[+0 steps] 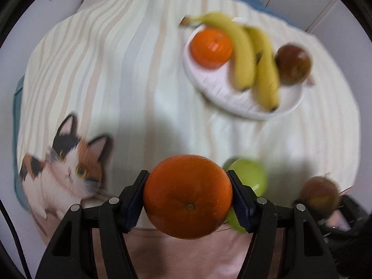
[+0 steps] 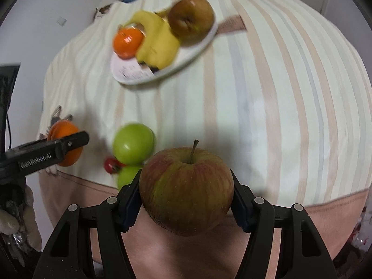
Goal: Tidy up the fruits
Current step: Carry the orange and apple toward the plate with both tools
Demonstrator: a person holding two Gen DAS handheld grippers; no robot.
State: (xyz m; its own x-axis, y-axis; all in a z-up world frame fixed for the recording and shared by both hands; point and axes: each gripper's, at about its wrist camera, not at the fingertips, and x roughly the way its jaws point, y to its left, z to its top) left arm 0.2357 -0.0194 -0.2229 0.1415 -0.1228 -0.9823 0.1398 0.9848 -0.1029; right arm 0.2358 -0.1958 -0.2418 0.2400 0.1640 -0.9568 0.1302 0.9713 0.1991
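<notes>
My left gripper (image 1: 187, 197) is shut on an orange (image 1: 187, 196), held above the near edge of the striped cloth. My right gripper (image 2: 186, 193) is shut on a red-green apple (image 2: 186, 191). The left gripper with its orange (image 2: 64, 139) also shows at the left of the right wrist view. A white plate (image 1: 241, 97) at the far right holds another orange (image 1: 210, 46), two bananas (image 1: 253, 58) and a brown apple (image 1: 293, 64). The same plate (image 2: 186, 53) shows in the right wrist view. A green apple (image 2: 133, 143) lies on the cloth near me.
A second green fruit (image 2: 126, 175) and a small red item (image 2: 111, 165) lie beside the green apple. The cloth has a cat print (image 1: 67, 174) at the left. A white wall lies beyond the bed.
</notes>
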